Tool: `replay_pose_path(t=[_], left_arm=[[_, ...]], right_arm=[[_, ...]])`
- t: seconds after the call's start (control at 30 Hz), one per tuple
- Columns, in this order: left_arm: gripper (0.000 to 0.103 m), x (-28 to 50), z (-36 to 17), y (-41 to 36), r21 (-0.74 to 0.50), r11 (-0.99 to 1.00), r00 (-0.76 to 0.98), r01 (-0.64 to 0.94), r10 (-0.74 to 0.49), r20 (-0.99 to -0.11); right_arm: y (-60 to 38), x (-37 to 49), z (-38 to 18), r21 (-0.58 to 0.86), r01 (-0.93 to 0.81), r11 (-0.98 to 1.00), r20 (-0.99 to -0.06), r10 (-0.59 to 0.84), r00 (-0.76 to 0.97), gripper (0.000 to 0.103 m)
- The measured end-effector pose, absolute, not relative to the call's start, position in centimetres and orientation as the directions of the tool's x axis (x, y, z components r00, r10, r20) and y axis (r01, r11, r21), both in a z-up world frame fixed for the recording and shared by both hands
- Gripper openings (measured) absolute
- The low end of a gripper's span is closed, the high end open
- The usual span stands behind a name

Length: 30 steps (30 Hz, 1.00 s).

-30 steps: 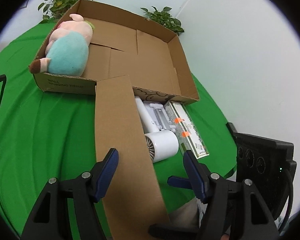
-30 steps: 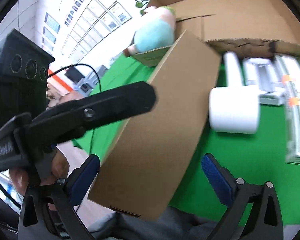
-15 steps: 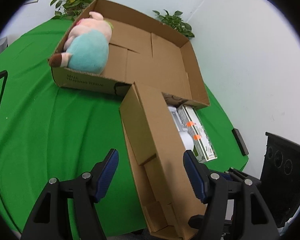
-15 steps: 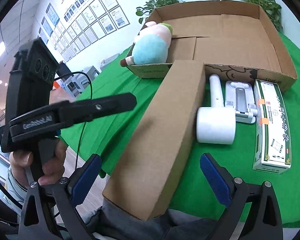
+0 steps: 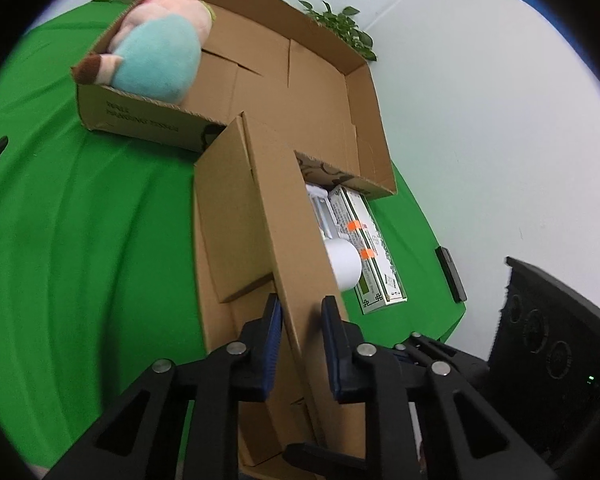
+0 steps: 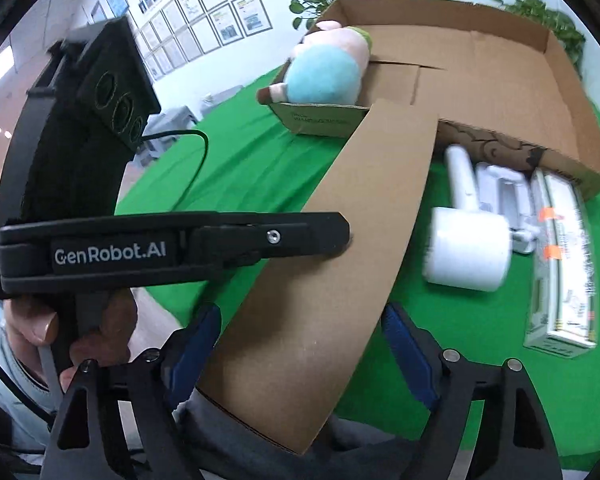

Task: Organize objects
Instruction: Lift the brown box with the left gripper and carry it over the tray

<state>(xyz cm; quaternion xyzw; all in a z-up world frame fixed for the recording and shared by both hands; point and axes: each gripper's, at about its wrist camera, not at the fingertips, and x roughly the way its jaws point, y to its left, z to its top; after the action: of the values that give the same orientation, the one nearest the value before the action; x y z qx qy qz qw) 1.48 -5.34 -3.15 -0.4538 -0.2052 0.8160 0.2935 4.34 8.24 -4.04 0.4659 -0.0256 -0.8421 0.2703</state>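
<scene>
Left wrist view: the left hand-held gripper (image 5: 300, 320) has its blue pads clamped on the upright side wall of a long narrow cardboard box (image 5: 256, 216), and the jaws are closing down to almost nothing on it. That box sits at the near edge of the green-covered counter (image 5: 80, 220), its far end butting against the front wall of a big open cardboard tray (image 5: 364, 120). A plush pig in a teal outfit (image 5: 156, 56) lies in the tray's far left corner. Just right of the narrow box you can catch a white hair dryer (image 5: 344, 264), a white plastic gadget (image 5: 320, 212) behind it, and a green-and-white carton with orange stickers (image 5: 376, 264), all on the counter in front of the tray.

Right wrist view: the right hand-held gripper (image 6: 300, 356) straddles the near end of the same narrow box (image 6: 340, 260), jaws closing, but the pads look clear of the cardboard on both sides. The left hand-held gripper (image 6: 340, 232) reaches in from the left, held by a person's hand (image 6: 80, 332), its tip on the box wall. Hair dryer (image 6: 466, 248), gadget (image 6: 508, 196) and carton (image 6: 564, 264) lie to the right, pig (image 6: 324, 72) in the tray (image 6: 540, 92)
</scene>
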Motion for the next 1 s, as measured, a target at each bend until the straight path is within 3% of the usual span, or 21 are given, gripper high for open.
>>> replay_pose_path(t=[0.3,0.57,0.7,0.8,0.97,1.0], left_arm=[[0.014,1.3,-2.5,-4.6,-0.543,-0.786,-0.432,-0.297,0.618,-0.658],[0.049,1.8,-1.0,-5.3,-0.401,-0.87,-0.54,-0.286,0.492,-0.683],[0.05,1.7,-2.1,-5.6,-0.393,-0.883,-0.528,-0.258,0.469,-0.708],[0.05,1.8,-3.1,-5.3,-0.404,-0.875,-0.494,-0.267,0.484,-0.722],[0.05,1.9,-4.4,-5.3,-0.408,-0.875,-0.469,-0.261,0.485,-0.738],[0.049,1.8,-4.4,-5.4,-0.41,-0.875,-0.467,-0.259,0.485,-0.74]], right_arm=[[8.6,3.2,-5.2,0.425,0.407,-0.808,-0.733,-0.572,-0.369,0.08],[12.5,3.0,-3.6,0.369,0.328,-0.869,-0.719,-0.491,-0.491,0.085],[12.8,3.0,-3.0,0.314,0.331,-0.89,-0.729,-0.449,-0.516,0.082],[12.8,3.1,-3.6,0.277,0.325,-0.904,-0.759,-0.413,-0.503,0.07],[12.5,3.6,-5.2,0.223,0.32,-0.921,-0.801,-0.36,-0.479,0.036],[12.0,3.5,-5.5,0.213,0.319,-0.924,-0.805,-0.351,-0.478,0.035]])
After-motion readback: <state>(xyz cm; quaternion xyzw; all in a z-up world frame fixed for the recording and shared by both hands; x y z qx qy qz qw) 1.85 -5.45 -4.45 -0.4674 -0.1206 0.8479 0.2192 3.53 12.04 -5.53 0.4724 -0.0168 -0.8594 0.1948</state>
